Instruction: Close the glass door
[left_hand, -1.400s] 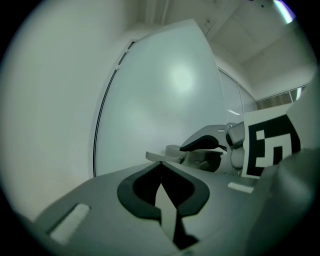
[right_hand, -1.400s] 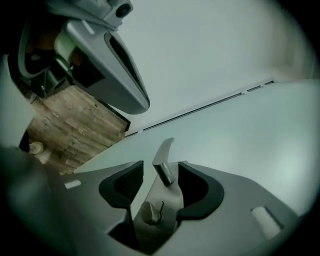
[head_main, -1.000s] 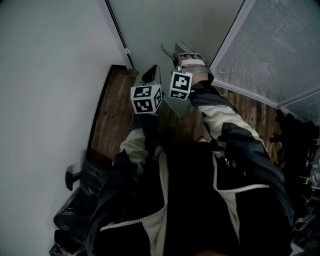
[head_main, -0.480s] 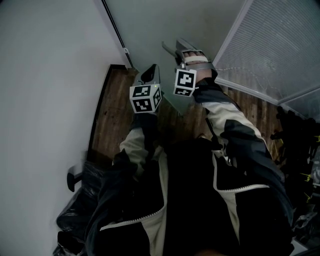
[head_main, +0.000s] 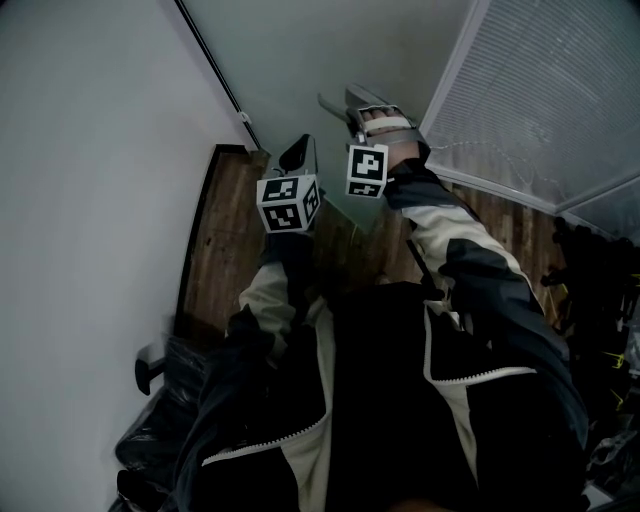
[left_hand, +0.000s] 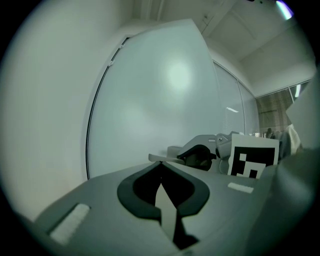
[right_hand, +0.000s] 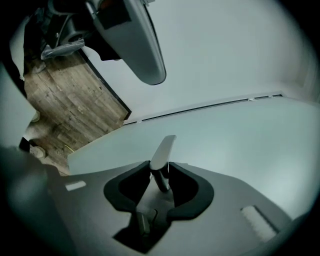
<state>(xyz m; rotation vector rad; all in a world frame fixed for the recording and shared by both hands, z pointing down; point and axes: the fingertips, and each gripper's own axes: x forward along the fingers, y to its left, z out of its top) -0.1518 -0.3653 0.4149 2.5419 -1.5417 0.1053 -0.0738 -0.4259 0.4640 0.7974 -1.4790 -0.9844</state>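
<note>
We hold both claws out toward the glass door (head_main: 320, 45), the pale frosted pane filling the far middle of the head view. Its left edge runs along a dark strip (head_main: 212, 62) beside the white wall (head_main: 80, 150). To its right is a panel of blinds (head_main: 545, 90). The pane comes down to the wood floor (head_main: 225, 240).

The right claw (head_main: 352, 100) is the farther one, close to the lower part of the pane; we cannot tell whether it touches the glass. Its jaws stand spread and have just been opening, with nothing between them.

The left claw (head_main: 303, 152) is just beside it, nearer and to the left, low over the floor and aimed at the same pane. Its jaws are pressed together and pinch nothing. In the left gripper view, the right claw's marker cube (left_hand: 252, 160) shows at the right in front of the glass.

A black bag (head_main: 160, 440) lies at the near left, against the wall.
</note>
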